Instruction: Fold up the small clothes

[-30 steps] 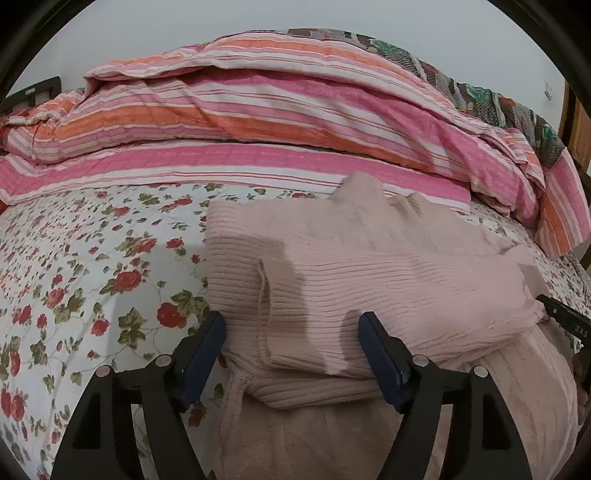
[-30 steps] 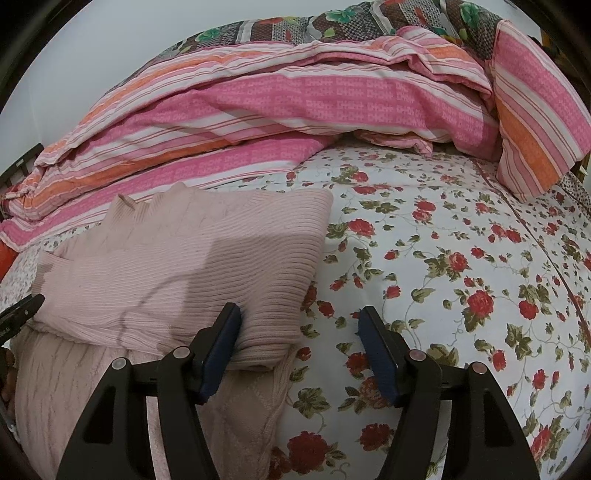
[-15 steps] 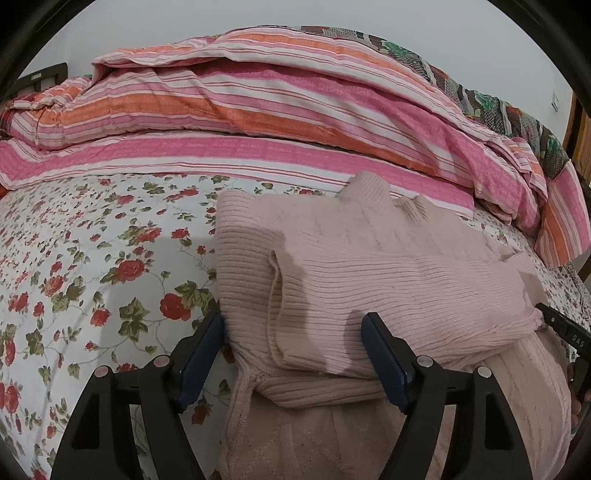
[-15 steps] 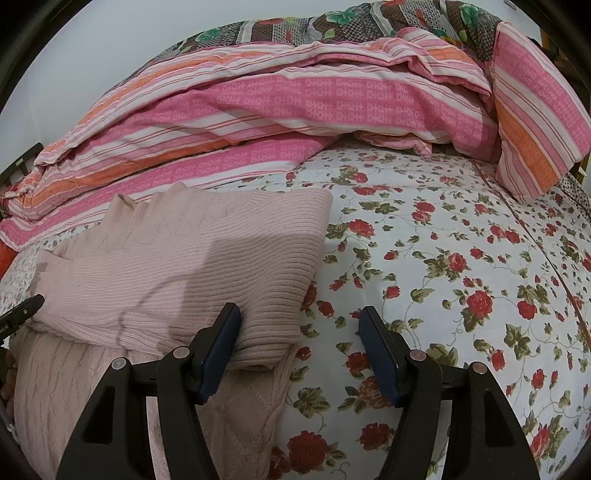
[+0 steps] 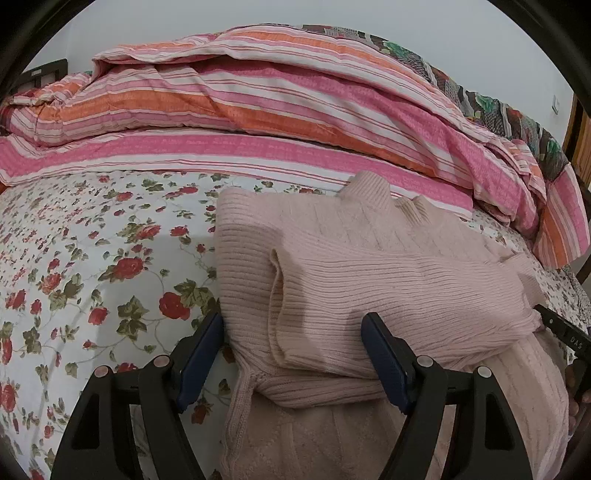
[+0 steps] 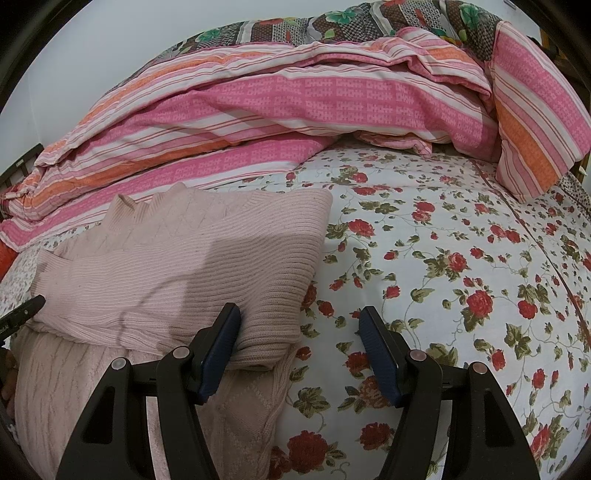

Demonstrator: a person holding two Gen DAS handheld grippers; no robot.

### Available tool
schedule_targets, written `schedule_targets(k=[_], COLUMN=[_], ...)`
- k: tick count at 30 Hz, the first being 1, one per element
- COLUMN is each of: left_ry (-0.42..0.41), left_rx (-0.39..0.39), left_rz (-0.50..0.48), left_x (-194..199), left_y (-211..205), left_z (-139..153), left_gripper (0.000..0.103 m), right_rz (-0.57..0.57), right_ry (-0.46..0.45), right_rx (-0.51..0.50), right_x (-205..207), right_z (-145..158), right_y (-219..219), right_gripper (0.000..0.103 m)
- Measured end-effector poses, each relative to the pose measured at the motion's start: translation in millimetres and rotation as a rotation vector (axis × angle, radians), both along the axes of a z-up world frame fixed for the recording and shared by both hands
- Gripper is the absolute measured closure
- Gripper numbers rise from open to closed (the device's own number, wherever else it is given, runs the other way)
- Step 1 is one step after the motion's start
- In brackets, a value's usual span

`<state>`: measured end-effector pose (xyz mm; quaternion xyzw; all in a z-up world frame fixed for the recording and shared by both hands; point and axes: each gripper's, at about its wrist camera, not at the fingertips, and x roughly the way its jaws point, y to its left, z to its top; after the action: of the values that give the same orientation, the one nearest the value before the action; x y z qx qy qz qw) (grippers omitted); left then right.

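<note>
A pale pink knit sweater (image 5: 369,266) lies partly folded on the floral bedsheet (image 5: 92,266), its sleeves laid across the body and the collar at the far end. My left gripper (image 5: 291,339) is open, its jaws either side of the folded sleeve's near left corner. The sweater also shows in the right wrist view (image 6: 177,266). My right gripper (image 6: 299,336) is open, at the sweater's near right corner, left jaw against the folded edge, right jaw over the sheet (image 6: 461,295). Neither holds cloth.
A pink and orange striped quilt (image 5: 258,110) is heaped along the far side of the bed, also seen in the right wrist view (image 6: 295,99). A patchwork blanket (image 6: 351,18) lies behind it. The other gripper's tip (image 5: 565,332) shows at the right edge.
The left wrist view has shifted slightly leftward and closer to the sweater's corner. The right gripper has barely moved. Both grippers stay open and the sweater lies unchanged.
</note>
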<state>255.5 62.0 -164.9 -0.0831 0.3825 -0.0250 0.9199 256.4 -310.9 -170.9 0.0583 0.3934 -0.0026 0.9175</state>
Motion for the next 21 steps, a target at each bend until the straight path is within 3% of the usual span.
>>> schedule_targets(k=[21], left_ry=[0.006], left_rx=[-0.031], left_rz=[-0.003], left_x=[1.7], left_y=[3.3], left_z=[-1.3], left_gripper=[0.027], right_rz=[-0.001], right_ry=[-0.003], right_rx=[0.006], right_x=[-0.4], right_z=[0.5], right_y=[1.8], right_gripper=[0.037])
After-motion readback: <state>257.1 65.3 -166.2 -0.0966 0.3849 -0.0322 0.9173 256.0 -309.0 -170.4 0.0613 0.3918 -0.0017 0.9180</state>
